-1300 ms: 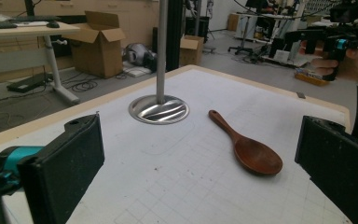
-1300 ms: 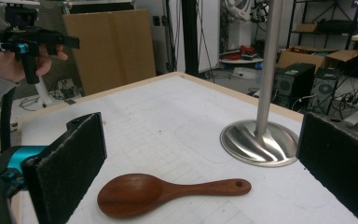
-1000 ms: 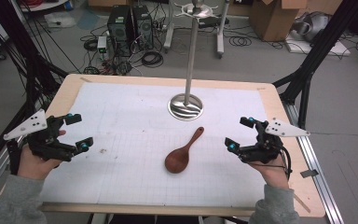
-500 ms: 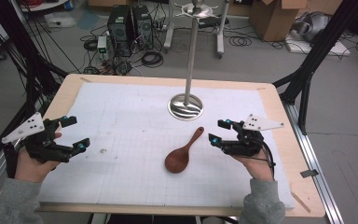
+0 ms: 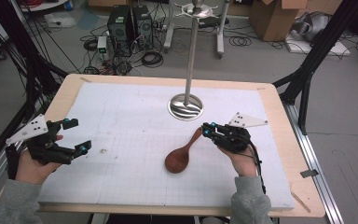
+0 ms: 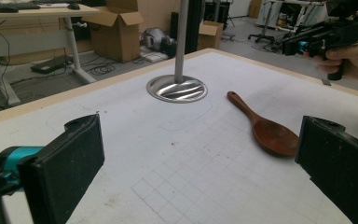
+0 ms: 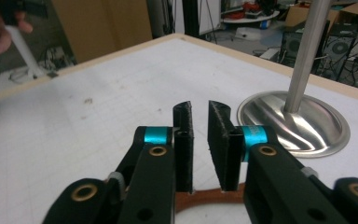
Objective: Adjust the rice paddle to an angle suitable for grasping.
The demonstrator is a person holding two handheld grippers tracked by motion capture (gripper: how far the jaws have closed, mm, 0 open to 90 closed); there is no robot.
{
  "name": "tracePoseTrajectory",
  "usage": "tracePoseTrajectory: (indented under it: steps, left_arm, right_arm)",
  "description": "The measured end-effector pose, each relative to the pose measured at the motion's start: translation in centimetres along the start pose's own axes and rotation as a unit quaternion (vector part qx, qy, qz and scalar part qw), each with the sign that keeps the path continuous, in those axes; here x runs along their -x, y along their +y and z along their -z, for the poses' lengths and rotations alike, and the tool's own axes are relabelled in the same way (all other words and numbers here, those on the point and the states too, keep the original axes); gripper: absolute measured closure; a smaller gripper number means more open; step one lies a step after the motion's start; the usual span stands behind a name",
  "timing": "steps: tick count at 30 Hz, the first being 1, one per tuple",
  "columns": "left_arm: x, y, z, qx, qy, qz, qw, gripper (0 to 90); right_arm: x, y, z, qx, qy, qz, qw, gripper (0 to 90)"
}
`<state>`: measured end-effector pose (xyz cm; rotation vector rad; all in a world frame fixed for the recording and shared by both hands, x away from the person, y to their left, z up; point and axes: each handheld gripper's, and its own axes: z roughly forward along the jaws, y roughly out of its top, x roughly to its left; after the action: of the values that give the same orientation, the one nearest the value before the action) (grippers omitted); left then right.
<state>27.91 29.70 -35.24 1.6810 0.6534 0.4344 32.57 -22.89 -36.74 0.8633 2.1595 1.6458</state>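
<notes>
Left to right across the high view. The left gripper (image 5: 74,136), held in the person's left hand (image 5: 35,165) near the left edge of the white gridded mat (image 5: 130,121), has its two black jaws standing wide apart with nothing between them; in its own view the jaws frame bare mat.

At centre lies the dark reddish-brown wooden spoon (image 5: 182,153), flat on the mat, bowl toward the person and handle running up and to the right. Its long axis is thus diagonal, and the handle tip points at the round polished-steel base of the upright metal stand (image 5: 185,106), which rests just beyond it and apart from it.

At right, the right gripper (image 5: 206,129) sits at the handle end of the spoon. In the right gripper view its pads (image 7: 185,135) stand close together with a narrow gap, and the handle (image 7: 212,197) passes beneath them, low between the jaws; whether the pads press on the wood cannot be told. The right hand (image 5: 239,158) is by far the nearer to the spoon; the left gripper lies well apart from it.

Change from the earlier frames: the right gripper has travelled inward from near the right edge of the mat to the handle, and its jaws have just been closing, with the handle between them. The left gripper, spoon and stand are unchanged in place.
</notes>
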Motion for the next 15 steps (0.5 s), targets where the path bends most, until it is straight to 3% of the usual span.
tracePoseTrajectory:
  steps: [3, 15]
  left_arm:
    - [0.0, -0.1, 0.0, -0.002, 0.001, 0.001, 1.0, 1.7]
    - [0.1, -0.7, 0.5, -0.014, 0.008, 0.003, 0.9999, 1.8]
  right_arm:
    - [0.2, -0.3, -0.6, -0.005, -0.004, -0.004, 1.0, 89.5]
    - [-0.4, -0.7, -3.7, -0.035, 0.012, -0.001, 0.9993, 89.5]
